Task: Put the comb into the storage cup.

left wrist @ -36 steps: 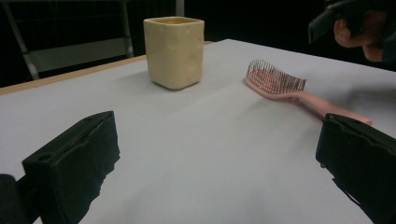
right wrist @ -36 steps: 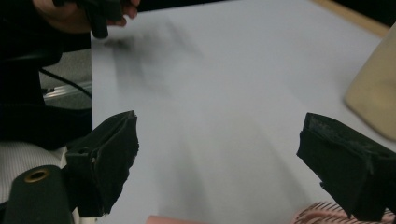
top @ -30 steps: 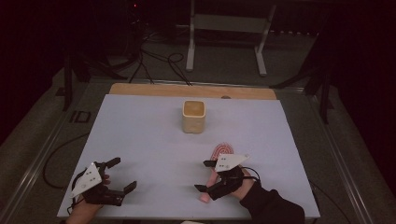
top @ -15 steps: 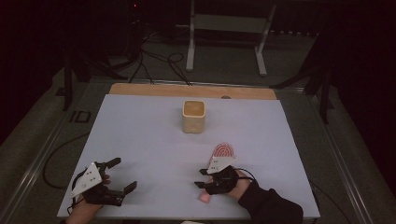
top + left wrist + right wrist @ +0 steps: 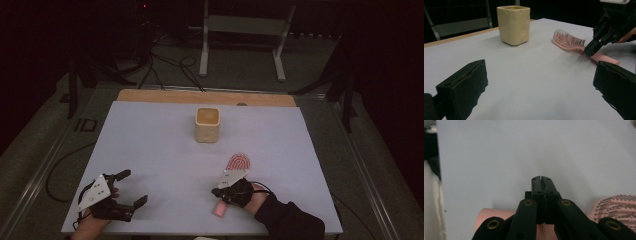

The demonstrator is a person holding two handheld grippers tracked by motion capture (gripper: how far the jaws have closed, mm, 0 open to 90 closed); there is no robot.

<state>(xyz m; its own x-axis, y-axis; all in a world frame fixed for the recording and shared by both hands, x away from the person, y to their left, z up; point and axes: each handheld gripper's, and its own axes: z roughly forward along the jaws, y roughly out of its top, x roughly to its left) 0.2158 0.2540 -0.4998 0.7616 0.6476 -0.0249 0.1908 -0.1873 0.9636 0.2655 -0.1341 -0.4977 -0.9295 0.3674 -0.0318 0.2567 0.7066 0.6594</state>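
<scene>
Right claw point(image 5: 218, 191), lower centre: jaws pressed together, gripping nothing, above pink brush point(image 5: 233, 172) handle. Step: reaching; next, open and grasp.

A pink hairbrush point(image 5: 584, 47) lies flat on the pale surface point(image 5: 160, 150) with bristles up (oval head pointing toward the far edge), its handle crossed by the closed right gripper point(image 5: 541, 181).

Black hand-held gripper point(image 5: 226, 192), brass screws, grey plate, dark sleeve point(image 5: 290, 220)
</scene>
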